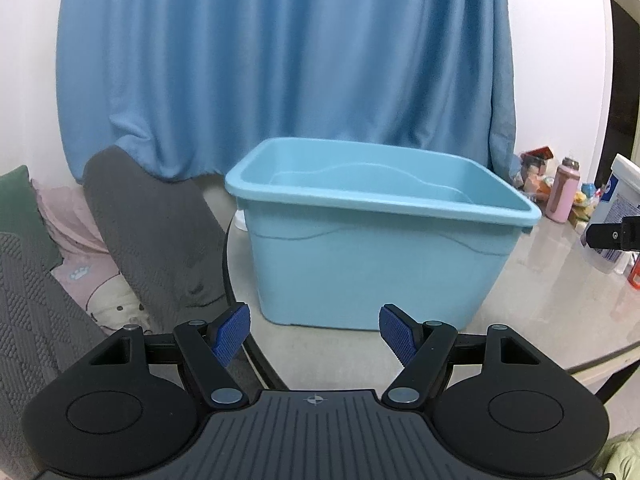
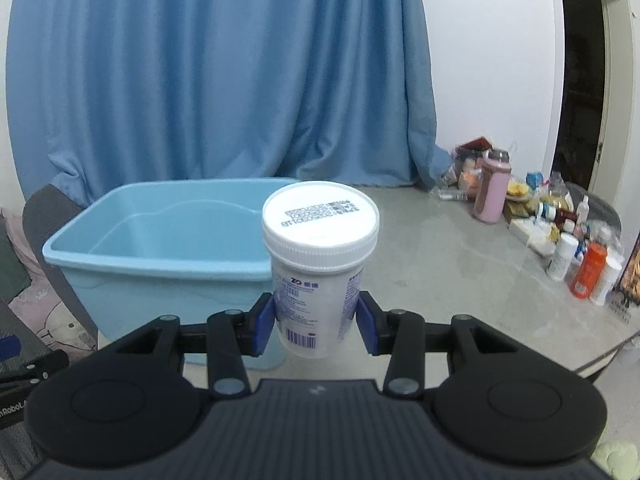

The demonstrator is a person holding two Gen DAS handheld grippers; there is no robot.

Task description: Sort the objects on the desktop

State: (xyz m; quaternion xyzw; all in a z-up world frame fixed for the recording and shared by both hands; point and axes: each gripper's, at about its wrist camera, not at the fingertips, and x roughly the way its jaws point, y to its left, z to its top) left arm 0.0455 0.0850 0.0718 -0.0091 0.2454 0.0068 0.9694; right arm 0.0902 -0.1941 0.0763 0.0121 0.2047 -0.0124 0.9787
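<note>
My right gripper (image 2: 316, 322) is shut on a white plastic jar (image 2: 318, 280) with a ribbed white lid and a blue-printed label. It holds the jar upright above the table, just right of the light blue bin (image 2: 160, 268). The jar also shows at the right edge of the left wrist view (image 1: 616, 216), held by a black finger. My left gripper (image 1: 316, 334) is open and empty, just in front of the bin (image 1: 372, 240), low at the table's near edge. The bin's visible inside looks empty.
Several bottles and packets crowd the table's far right: a pink bottle (image 2: 493, 190), an orange bottle (image 2: 588, 270), white bottles (image 2: 562, 258). A grey chair back (image 1: 152, 232) and cushions stand left of the table. A blue curtain (image 1: 280, 60) hangs behind.
</note>
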